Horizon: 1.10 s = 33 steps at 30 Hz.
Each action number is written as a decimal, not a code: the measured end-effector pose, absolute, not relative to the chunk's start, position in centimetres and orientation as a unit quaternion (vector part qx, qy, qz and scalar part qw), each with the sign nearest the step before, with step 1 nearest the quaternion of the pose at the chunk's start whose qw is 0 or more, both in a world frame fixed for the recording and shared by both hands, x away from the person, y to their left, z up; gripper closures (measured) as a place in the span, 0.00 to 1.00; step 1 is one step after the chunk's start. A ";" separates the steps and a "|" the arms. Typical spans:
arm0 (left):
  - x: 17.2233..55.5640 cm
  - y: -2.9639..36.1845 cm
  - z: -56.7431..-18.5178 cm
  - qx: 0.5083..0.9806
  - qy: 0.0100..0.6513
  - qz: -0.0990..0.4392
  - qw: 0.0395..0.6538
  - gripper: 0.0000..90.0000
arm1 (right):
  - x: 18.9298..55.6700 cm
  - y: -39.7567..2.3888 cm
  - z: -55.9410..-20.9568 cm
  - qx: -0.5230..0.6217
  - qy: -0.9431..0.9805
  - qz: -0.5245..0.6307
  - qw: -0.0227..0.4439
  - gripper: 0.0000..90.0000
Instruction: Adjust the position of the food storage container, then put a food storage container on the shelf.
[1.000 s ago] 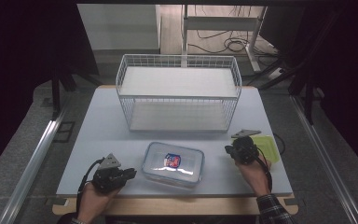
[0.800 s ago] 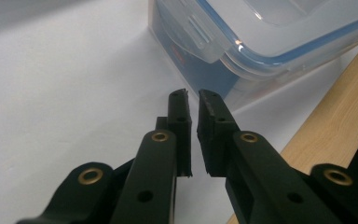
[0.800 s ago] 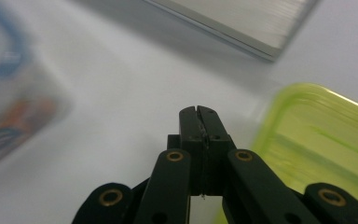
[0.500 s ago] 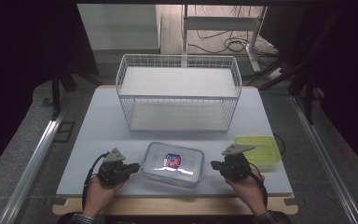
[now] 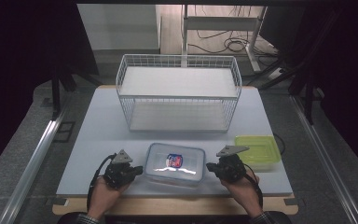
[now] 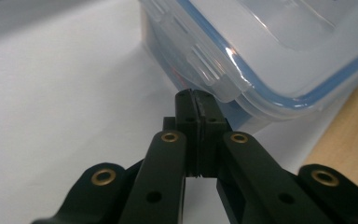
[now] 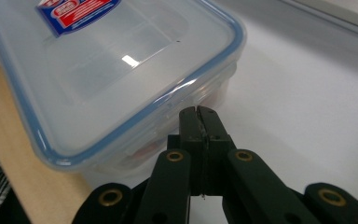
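Container: a clear food container [image 5: 175,164] with a blue-sealed snap lid and a red and blue label lies flat at the near edge of the table [image 5: 98,121], between the two grippers.
Left gripper: the left gripper [image 5: 137,170] sits just beside the container's left end; its jaws are pressed together with nothing between them.
Left gripper close-up: in the left gripper view the closed tips [image 6: 196,100] lie right at the corner of the container [image 6: 279,51], under a lid clasp; whether they touch it I cannot tell.
Right gripper: the right gripper [image 5: 209,167] sits just beside the container's right end, jaws clenched on nothing.
Right gripper close-up: in the right gripper view the closed tips [image 7: 199,116] point at the container's side wall [image 7: 121,70] just under the lid rim, very near or touching.
Other things: a white wire basket [image 5: 179,93] stands farther back on the table; a green-lidded container [image 5: 257,148] lies to the right, behind the right gripper.
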State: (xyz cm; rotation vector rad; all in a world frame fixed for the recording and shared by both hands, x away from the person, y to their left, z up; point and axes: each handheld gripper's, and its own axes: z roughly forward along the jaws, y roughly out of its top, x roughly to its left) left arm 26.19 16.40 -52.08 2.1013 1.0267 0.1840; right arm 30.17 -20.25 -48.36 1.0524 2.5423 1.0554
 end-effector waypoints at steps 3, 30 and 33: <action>25.8 15.5 -51.9 0.831 0.401 0.089 0.374 1.00 | 30.6 -20.6 -48.3 0.362 0.855 0.358 0.102 0.99; 26.4 18.4 -52.6 0.798 0.439 0.106 0.400 0.12 | 31.6 -23.1 -47.9 0.373 0.829 0.396 0.133 0.27; 26.3 18.4 -52.7 0.804 0.419 0.110 0.407 0.10 | 31.5 -22.9 -47.8 0.370 0.822 0.415 0.124 0.17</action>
